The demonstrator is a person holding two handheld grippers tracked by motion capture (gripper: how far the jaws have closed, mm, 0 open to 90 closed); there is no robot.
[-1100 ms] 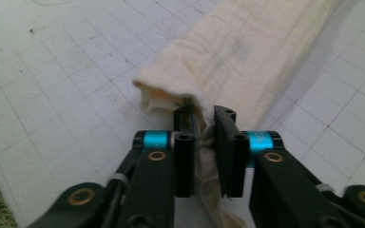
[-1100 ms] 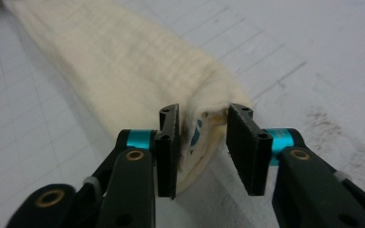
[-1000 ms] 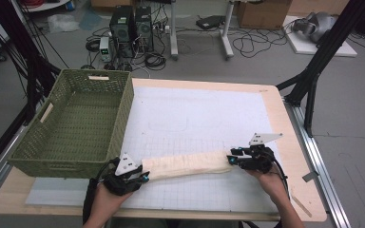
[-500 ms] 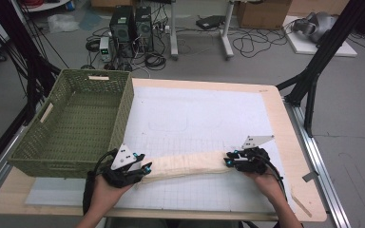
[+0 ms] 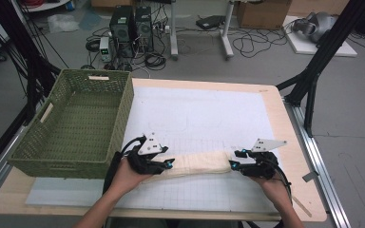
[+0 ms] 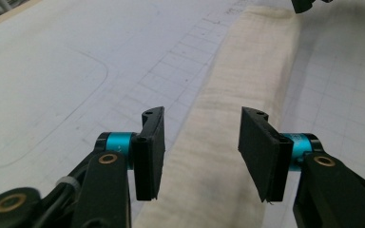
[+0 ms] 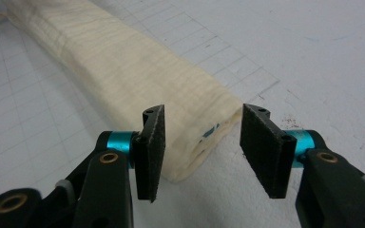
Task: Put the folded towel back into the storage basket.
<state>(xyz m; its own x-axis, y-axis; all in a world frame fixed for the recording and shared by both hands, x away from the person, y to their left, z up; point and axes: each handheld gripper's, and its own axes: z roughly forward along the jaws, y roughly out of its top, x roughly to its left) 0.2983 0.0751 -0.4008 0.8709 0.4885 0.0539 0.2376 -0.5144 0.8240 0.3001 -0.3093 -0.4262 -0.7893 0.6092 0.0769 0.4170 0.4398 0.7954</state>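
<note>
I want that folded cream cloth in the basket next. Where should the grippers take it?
Judging by its long, narrow shape, grip the folded cream cloth at both short ends, each gripper coming in along its length: the left gripper and right gripper already sit there, jaws just opened, pads off the fabric.

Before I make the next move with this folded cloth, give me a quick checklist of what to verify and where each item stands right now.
1. Left gripper free of the folded cream cloth: ok. Its jaws have just been opening, and the cloth lies below them with gaps at both pads.
2. Right gripper free of the cloth end: ok. Its jaws have just been opening and stand apart in front of that end, not pressing it.
3. Cloth resting flat on the white grid mat: ok.
4. Fold holding together: cannot tell; layers gape slightly at the right end.
5. Green wicker basket empty and beside the mat: ok.
</note>
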